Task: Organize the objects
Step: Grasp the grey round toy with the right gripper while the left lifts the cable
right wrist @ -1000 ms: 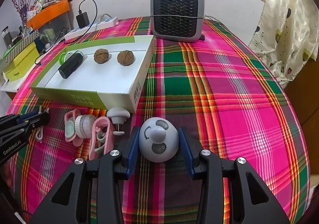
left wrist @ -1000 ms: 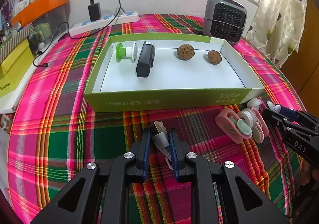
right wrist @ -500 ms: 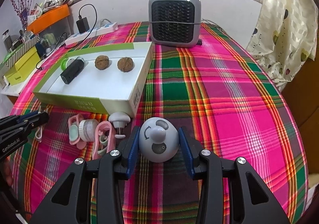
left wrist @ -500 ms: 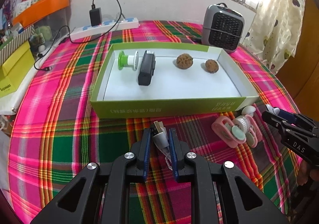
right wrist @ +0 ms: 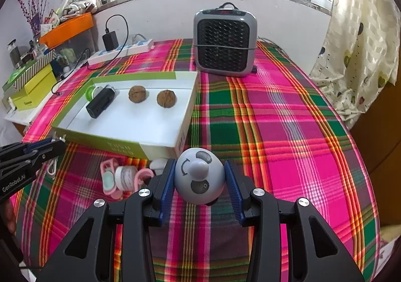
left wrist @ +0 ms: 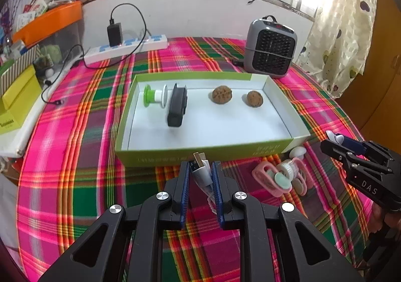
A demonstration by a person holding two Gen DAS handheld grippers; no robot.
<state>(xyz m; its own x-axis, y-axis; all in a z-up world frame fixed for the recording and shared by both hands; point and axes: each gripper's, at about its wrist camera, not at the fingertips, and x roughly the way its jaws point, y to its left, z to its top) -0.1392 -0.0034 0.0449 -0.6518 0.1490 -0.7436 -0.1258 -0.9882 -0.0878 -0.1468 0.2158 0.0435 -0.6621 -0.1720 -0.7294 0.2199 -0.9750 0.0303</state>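
Observation:
My left gripper (left wrist: 200, 169) is shut on a white USB cable (left wrist: 203, 174), held above the tablecloth in front of the green-rimmed white box (left wrist: 200, 154). My right gripper (right wrist: 199, 174) is shut on a grey round gadget (right wrist: 199, 178), near the box's corner (right wrist: 181, 141). In the box lie a green-and-white spool (left wrist: 154, 95), a black case (left wrist: 177, 107) and two walnuts (left wrist: 221, 95) (left wrist: 255, 98). Pink clips with round white pieces (left wrist: 280, 178) lie on the cloth in front of the box, also in the right wrist view (right wrist: 120, 178).
A grey heater (right wrist: 225, 42) stands behind the box. A white power strip with a black charger (left wrist: 125, 46) lies at the back left. Yellow boxes (left wrist: 17, 104) and an orange tray (left wrist: 50, 21) sit left. A curtain (right wrist: 358, 38) hangs right.
Both grippers have risen and drawn back with their objects; the box and clips now look farther off and lower. Nothing was released.

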